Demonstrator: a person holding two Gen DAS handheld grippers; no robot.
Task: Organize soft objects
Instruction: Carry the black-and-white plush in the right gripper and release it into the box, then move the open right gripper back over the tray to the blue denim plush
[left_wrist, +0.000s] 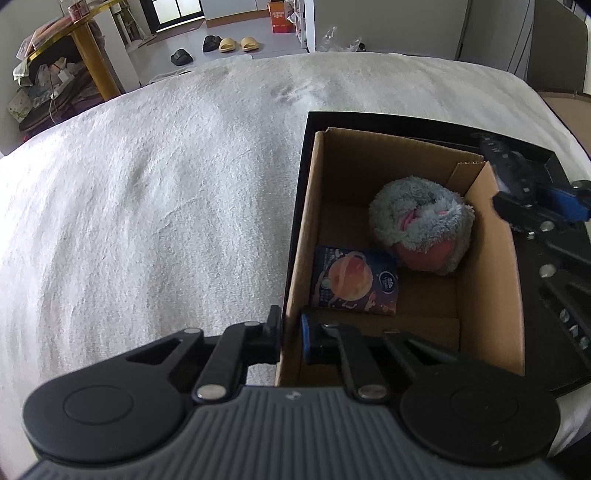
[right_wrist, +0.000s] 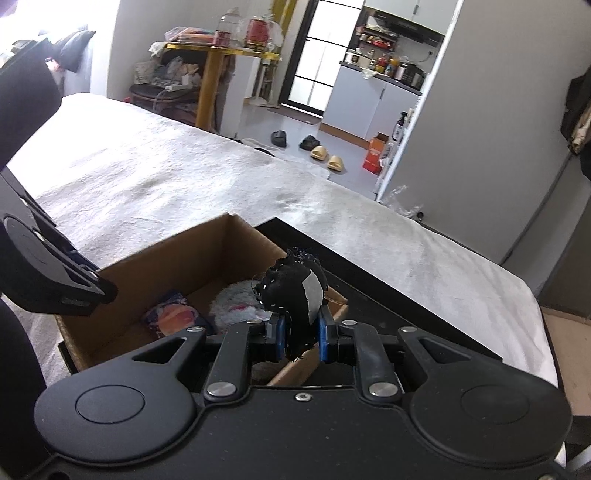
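Over the white-blanketed bed (right_wrist: 155, 173), our right tool (right_wrist: 300, 338) pinches a black stitched plush toy (right_wrist: 293, 291) above the cardboard box (right_wrist: 192, 254), while our left tool (left_wrist: 291, 332) clamps the box's wall. The toy looks light and squashy; we judge mid-body the surest hold.

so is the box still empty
No, the cardboard box already holds a grey and pink plush and a tissue pack on its floor.
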